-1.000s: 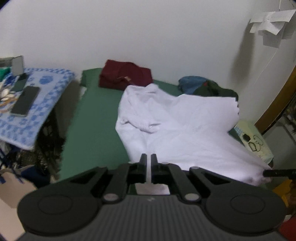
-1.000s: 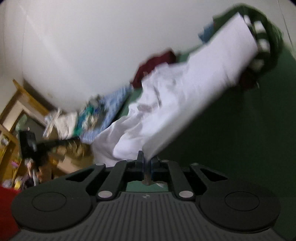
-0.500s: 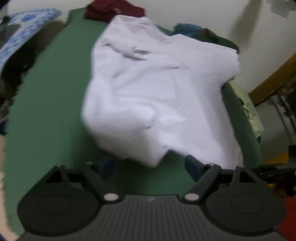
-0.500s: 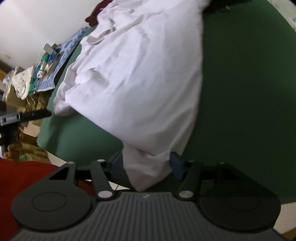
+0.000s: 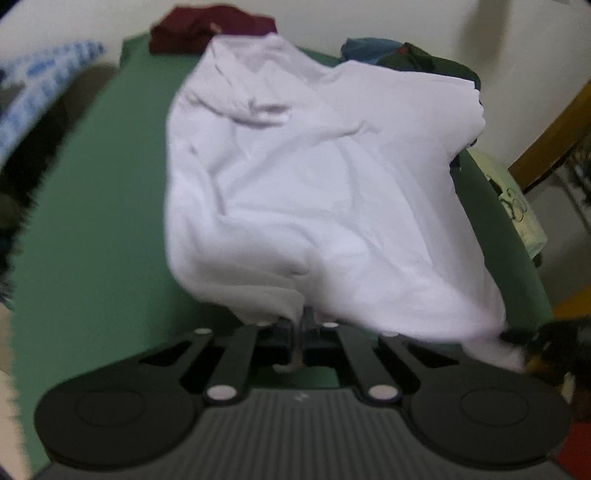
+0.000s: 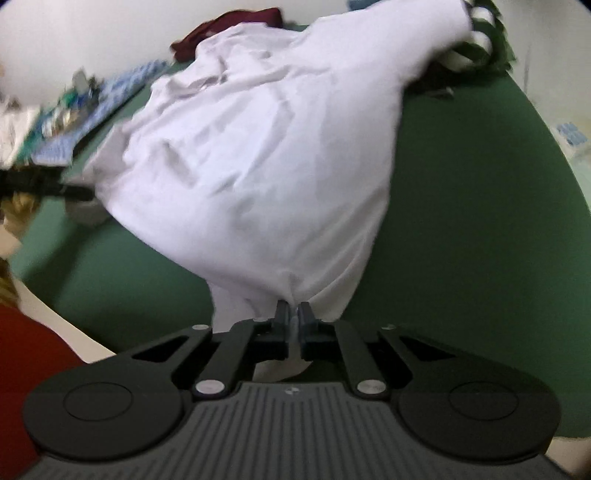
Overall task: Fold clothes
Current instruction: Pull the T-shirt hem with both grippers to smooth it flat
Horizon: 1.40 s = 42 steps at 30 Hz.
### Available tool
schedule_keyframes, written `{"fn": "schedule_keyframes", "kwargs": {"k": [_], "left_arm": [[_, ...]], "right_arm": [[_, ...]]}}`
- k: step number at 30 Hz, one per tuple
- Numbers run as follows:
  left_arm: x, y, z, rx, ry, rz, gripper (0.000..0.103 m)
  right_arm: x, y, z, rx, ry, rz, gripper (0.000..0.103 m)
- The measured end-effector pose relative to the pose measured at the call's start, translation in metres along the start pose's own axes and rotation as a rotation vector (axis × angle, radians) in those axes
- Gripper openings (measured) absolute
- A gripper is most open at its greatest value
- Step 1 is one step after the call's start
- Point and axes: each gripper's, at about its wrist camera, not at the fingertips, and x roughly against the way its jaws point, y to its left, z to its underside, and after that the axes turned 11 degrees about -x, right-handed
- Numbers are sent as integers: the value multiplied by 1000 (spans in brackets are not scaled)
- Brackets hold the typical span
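- White garment (image 5: 314, 192) lies crumpled across the middle of a green desk (image 5: 92, 229), reaching from the near edge towards the far wall; its near hem is bunched where both tools grip it
- Left tool (image 5: 301, 325) has its jaws drawn narrow, pinching a fold of the garment's near edge; cloth drapes over the fingertips
- Right tool (image 6: 293, 317) likewise stands narrow, its jaws closed on a gathered tuck of the same white garment (image 6: 266, 155); fabric rises from the pinch and spreads away to the far side
- Maroon clothing (image 5: 210, 27) sits folded at the far left of the desk, just beyond the garment's far end; blue and dark green clothes (image 5: 402, 55) are heaped at the far right, touching the white cloth's corner
- Blue-and-white patterned cloth (image 5: 37, 92) covers a surface to the left of the desk, blurred
- Pale box (image 5: 517, 206) rests off the right edge of the desk
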Motion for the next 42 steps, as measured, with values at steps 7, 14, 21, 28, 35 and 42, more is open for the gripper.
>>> {"fn": "schedule_keyframes", "kwargs": {"k": [7, 14, 21, 28, 35, 42], "left_arm": [[102, 14, 9, -71, -56, -33, 0], [76, 36, 59, -85, 166, -166, 5], [60, 41, 67, -111, 210, -217, 9], [19, -4, 22, -239, 25, -131, 33], [-13, 11, 38, -226, 155, -194, 13], [14, 40, 23, -185, 118, -189, 13]], "right_arm": [[39, -33, -18, -11, 37, -48, 3], [12, -50, -19, -21, 193, 31, 22], [-7, -37, -16, -76, 142, 57, 59], [-28, -27, -6, -40, 60, 156, 39], [-17, -38, -4, -21, 106, 210, 1], [-1, -45, -69, -217, -44, 109, 25]]}}
